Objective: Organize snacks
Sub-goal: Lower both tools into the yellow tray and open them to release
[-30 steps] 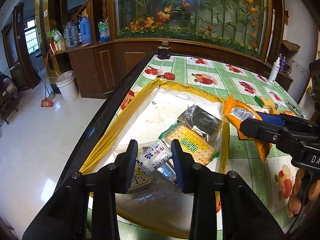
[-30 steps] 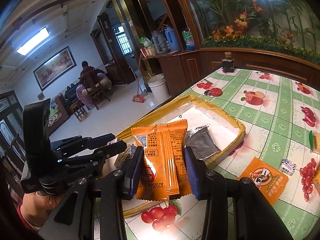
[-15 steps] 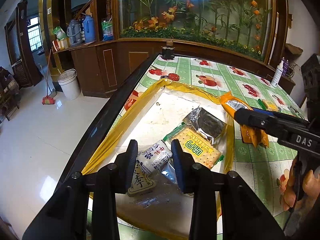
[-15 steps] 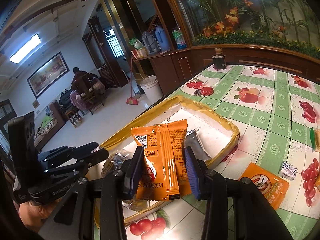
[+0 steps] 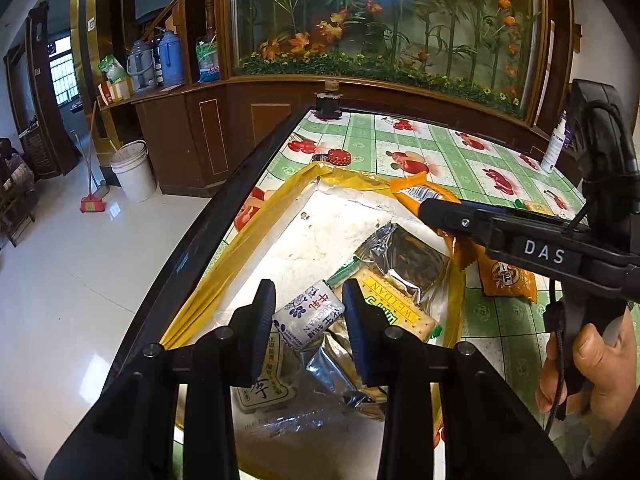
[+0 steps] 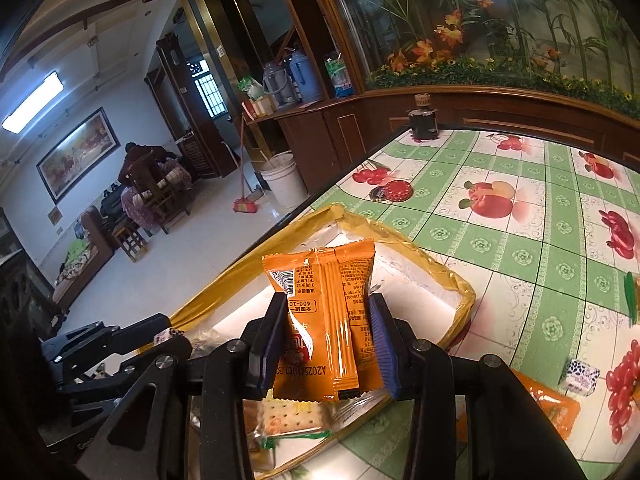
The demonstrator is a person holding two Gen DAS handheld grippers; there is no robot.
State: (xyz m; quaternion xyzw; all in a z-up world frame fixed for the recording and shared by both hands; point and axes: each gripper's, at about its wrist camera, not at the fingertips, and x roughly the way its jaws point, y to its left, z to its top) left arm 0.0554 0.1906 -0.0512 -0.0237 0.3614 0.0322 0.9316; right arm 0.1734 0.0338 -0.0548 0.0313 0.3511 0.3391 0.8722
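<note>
**Orange packet over the tray, more snacks left outside**

The orange snack packet is clamped in the right gripper jaws, above the yellow-rimmed tray. The left gripper jaws pinch a small blue-and-white packet over the tray's heap. Several snacks lie inside already. On the bench, at 4 o'clock from the tray, another orange packet and a small candy are left to collect.
</note>
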